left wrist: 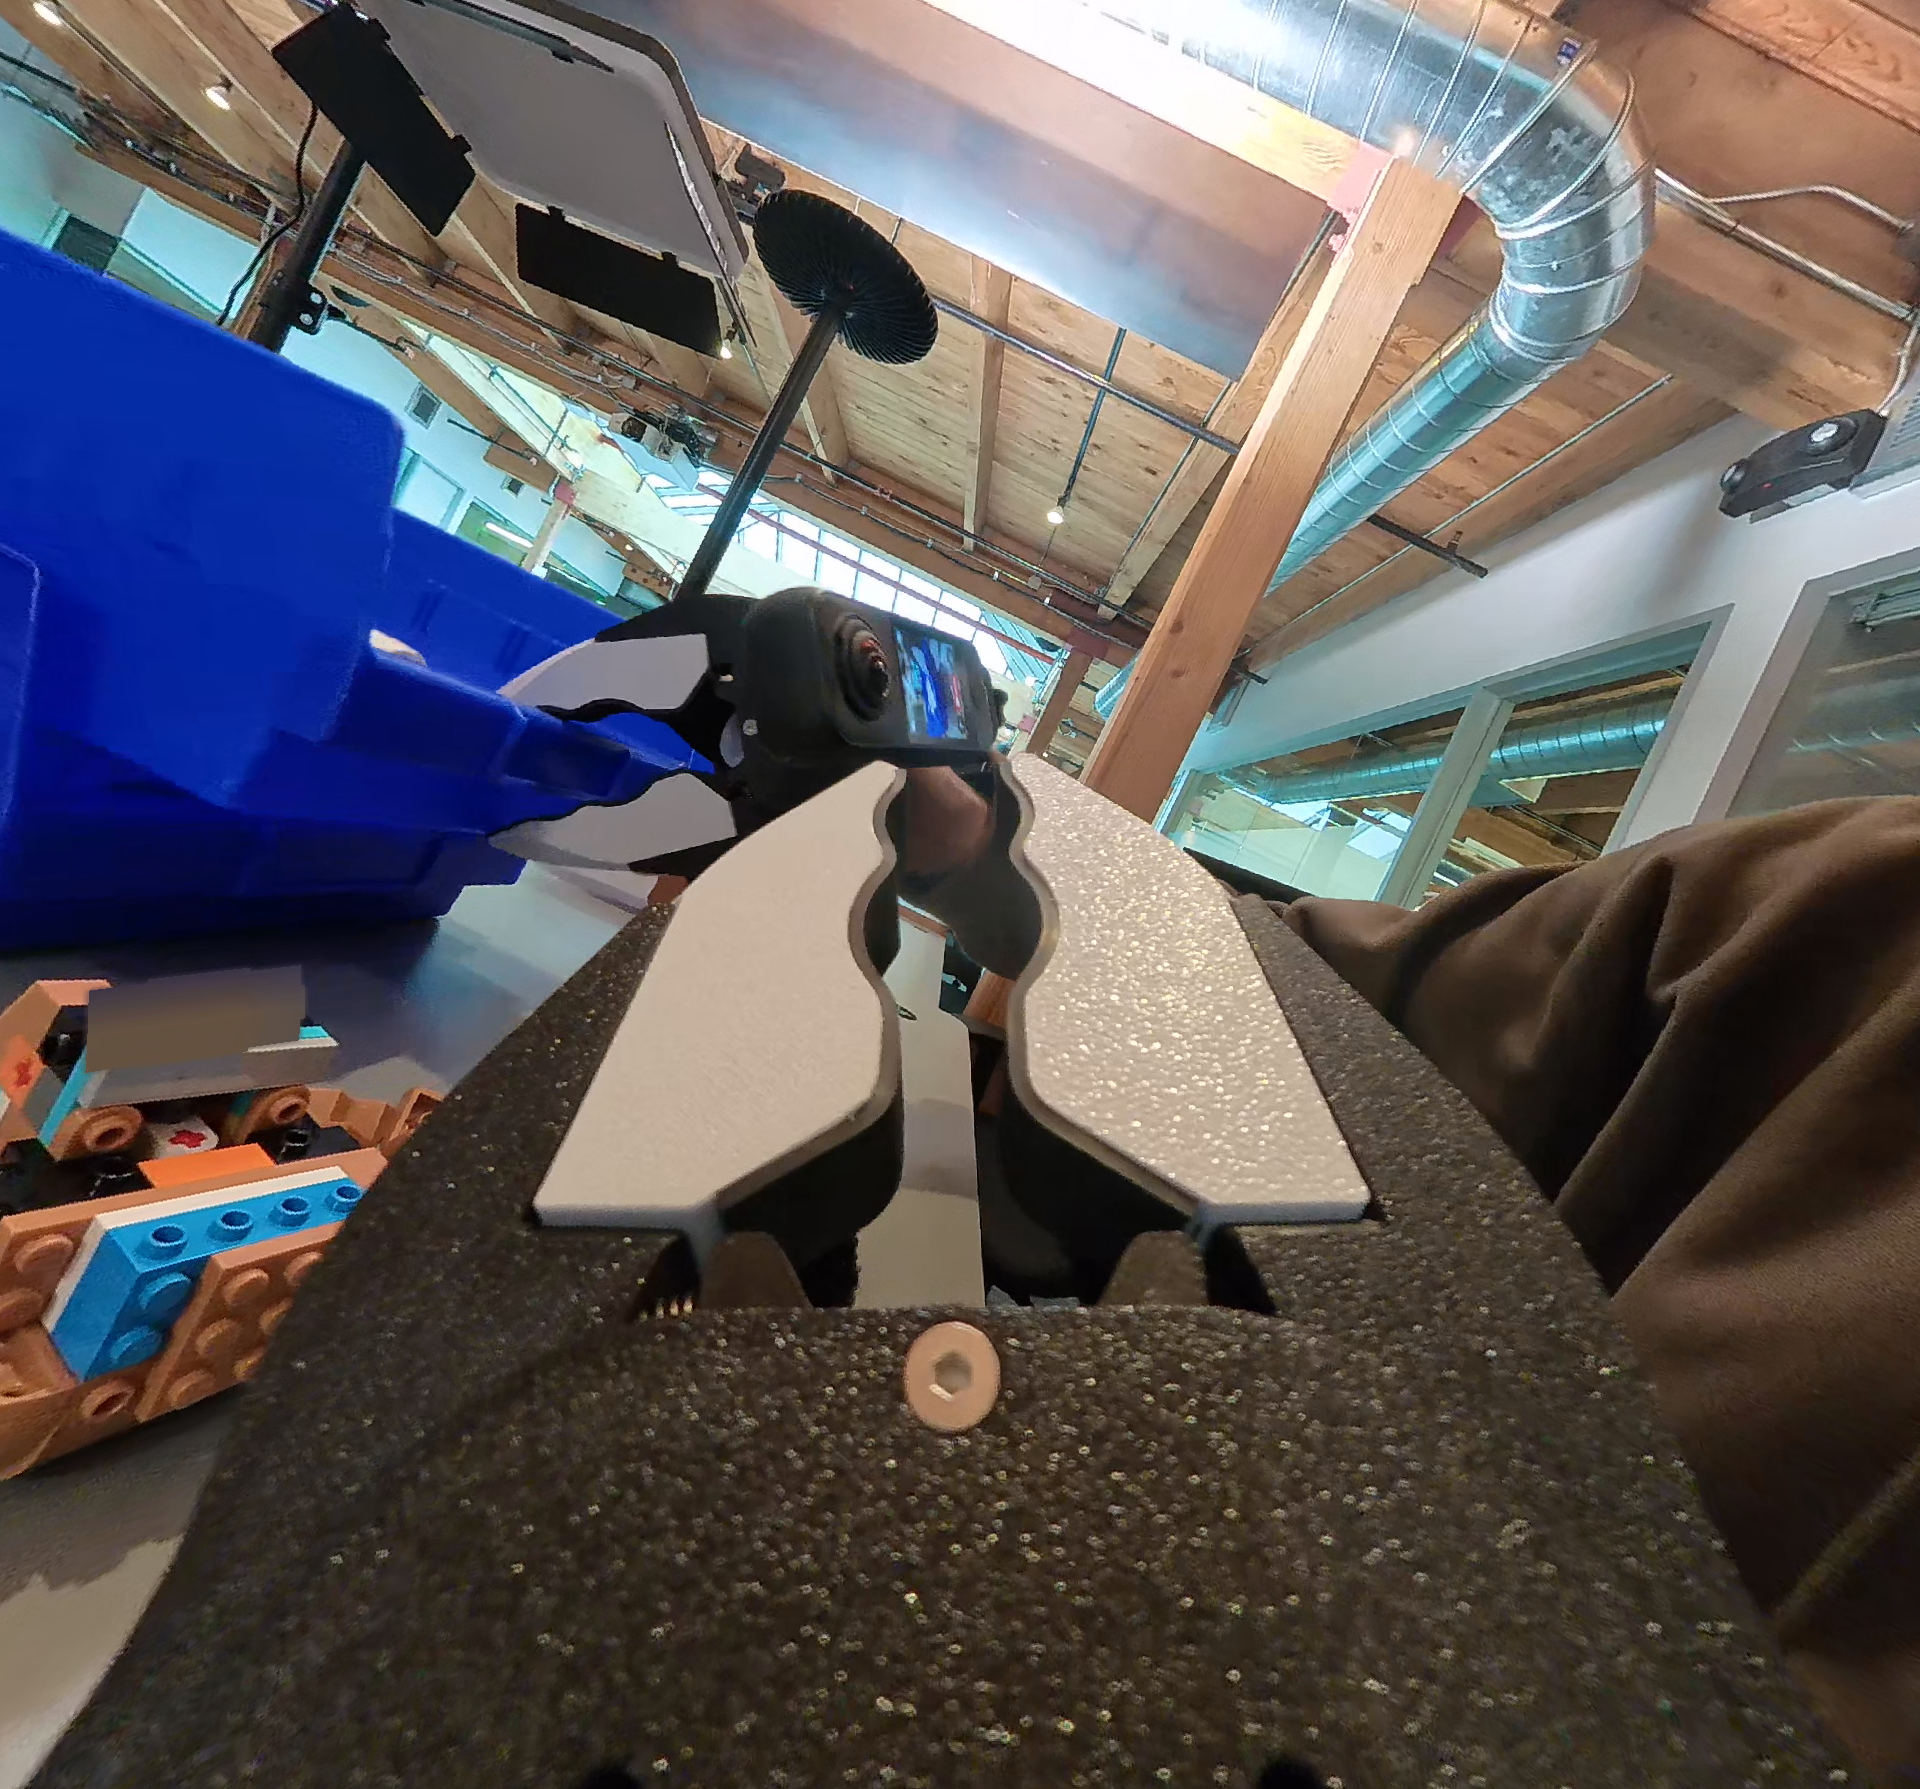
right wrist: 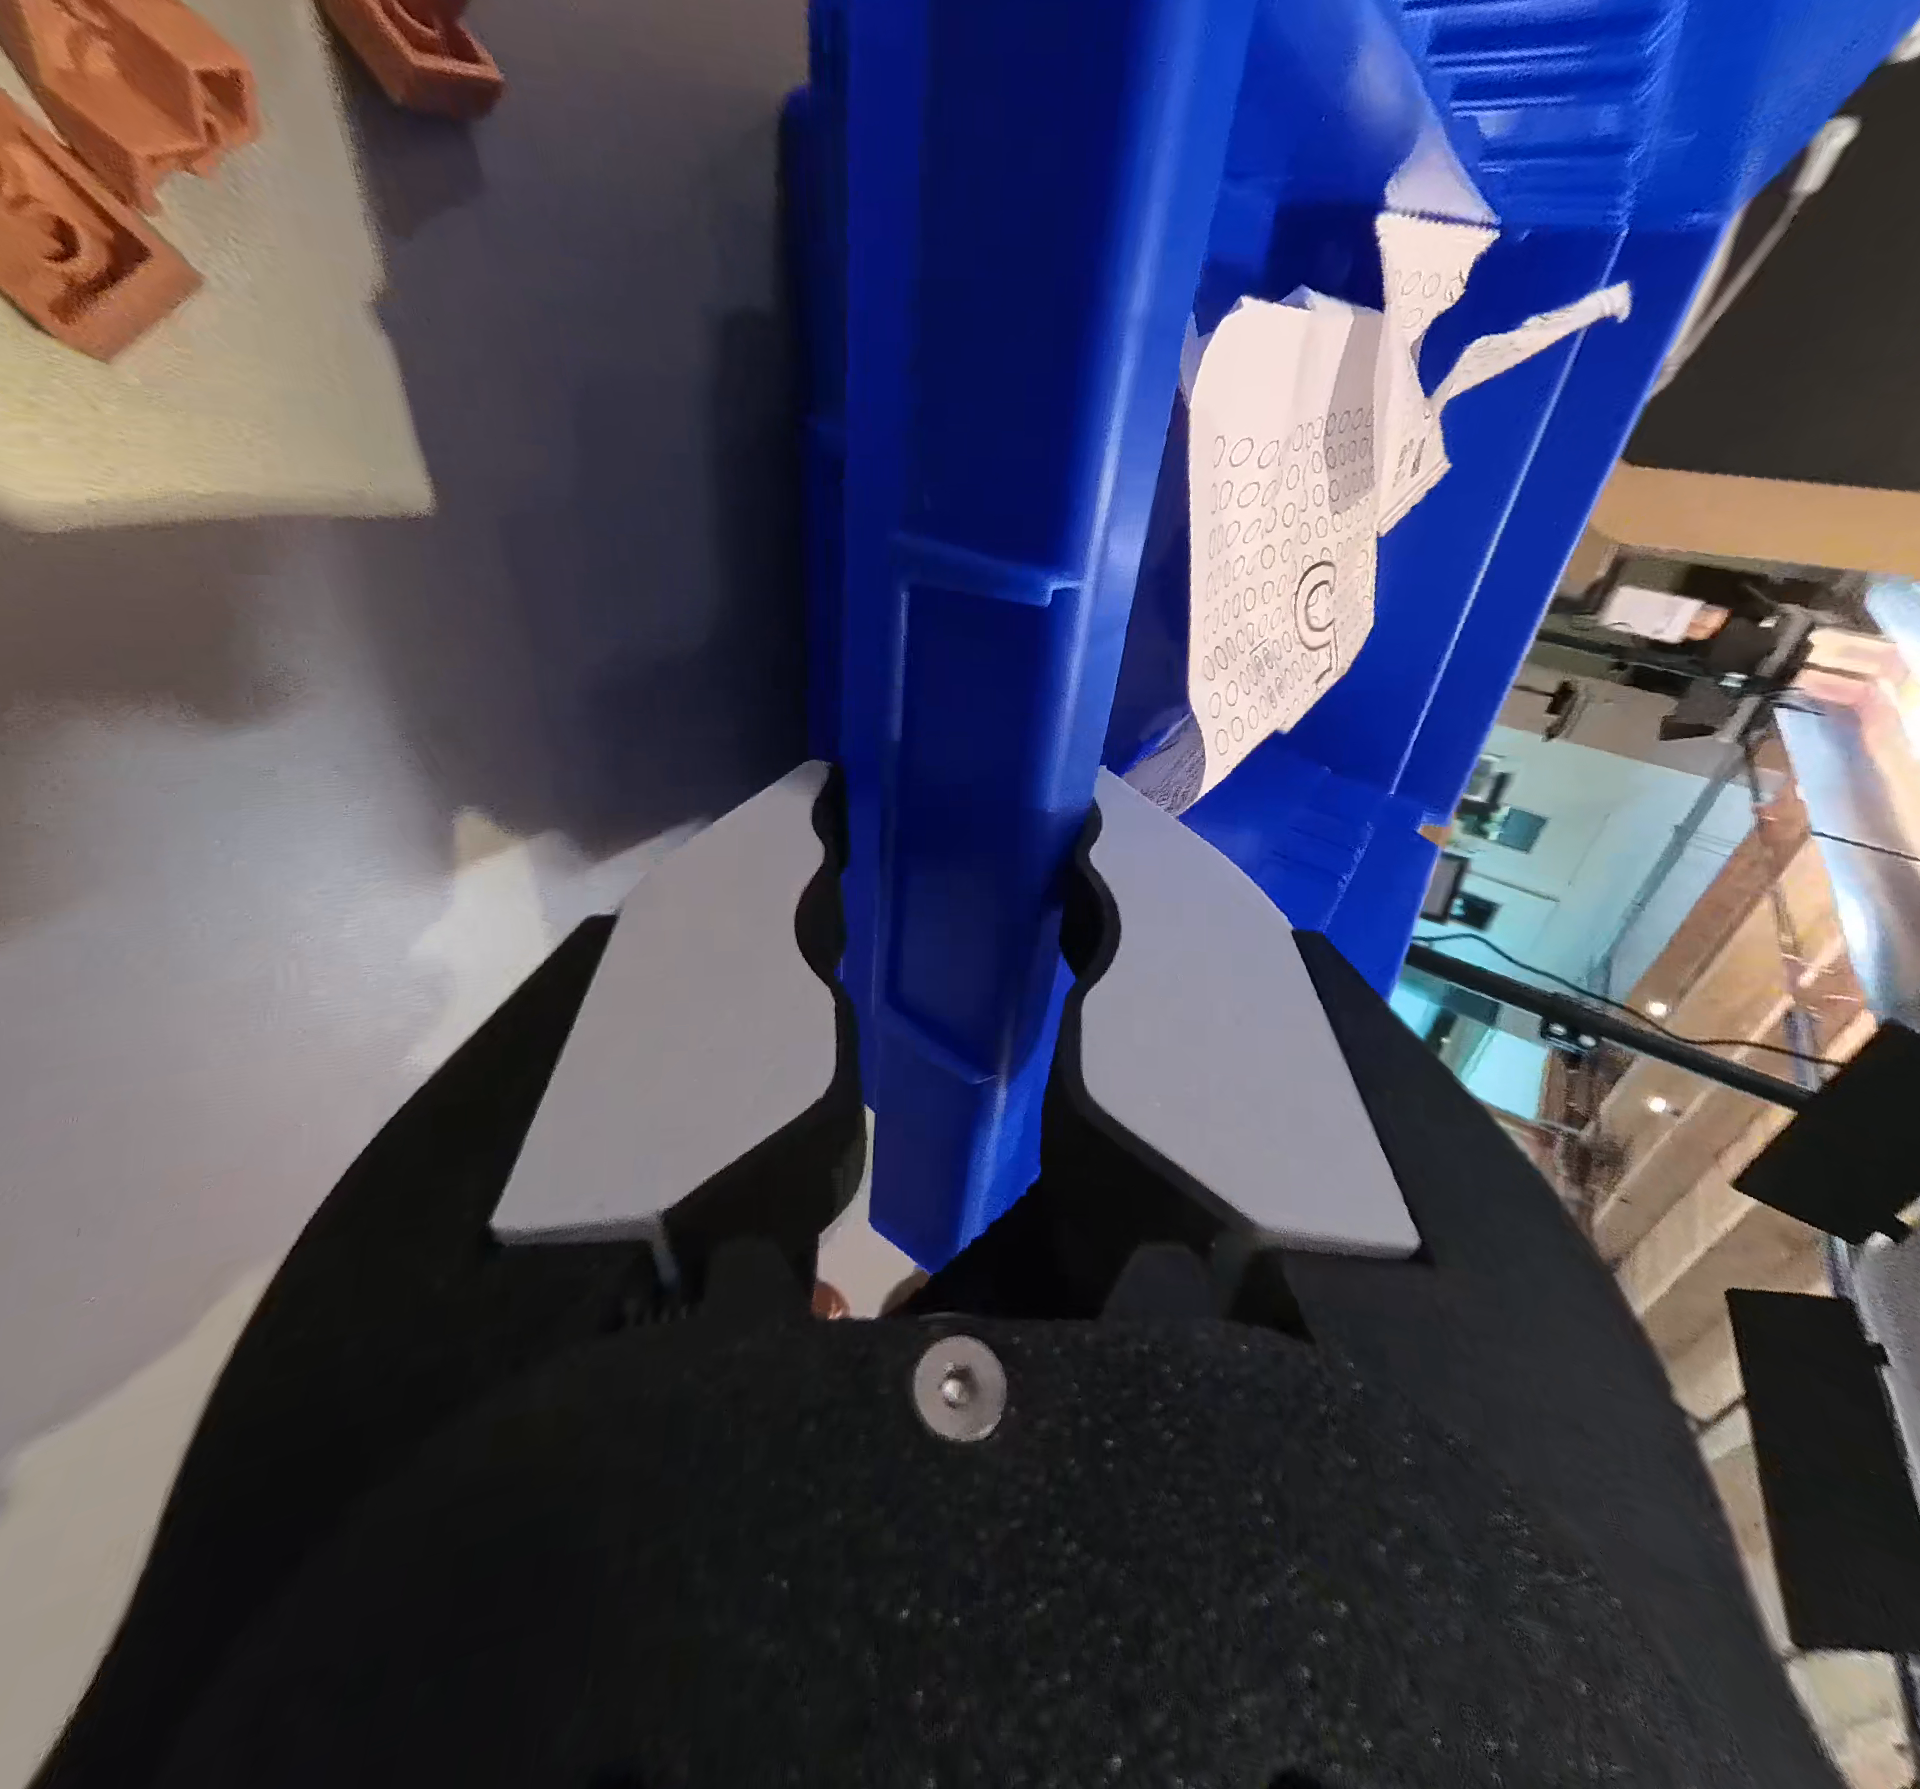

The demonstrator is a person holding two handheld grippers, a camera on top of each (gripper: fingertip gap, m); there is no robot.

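My right gripper (right wrist: pixel 961 783) is shut on the wall of a blue plastic bin (right wrist: pixel 987 389), with one finger on each side of the rim. A crumpled white printed paper (right wrist: pixel 1278 544) lies inside the bin. In the left wrist view the right gripper (left wrist: pixel 509 768) clamps the near corner of the same bin (left wrist: pixel 156 648), which is tipped up off the grey table (left wrist: pixel 488 950). My left gripper (left wrist: pixel 954 778) is low by the table and points upward. Its fingers are nearly together with a narrow gap and hold nothing.
A build of tan, blue and orange toy bricks (left wrist: pixel 156 1251) sits on the table left of my left gripper. Loose tan bricks (right wrist: pixel 104 77) lie left of the bin. A person's brown sleeve (left wrist: pixel 1662 1116) is on the right. A light panel (left wrist: pixel 540 87) hangs on a stand overhead. About 25 cm separates my left fingertips from my right.
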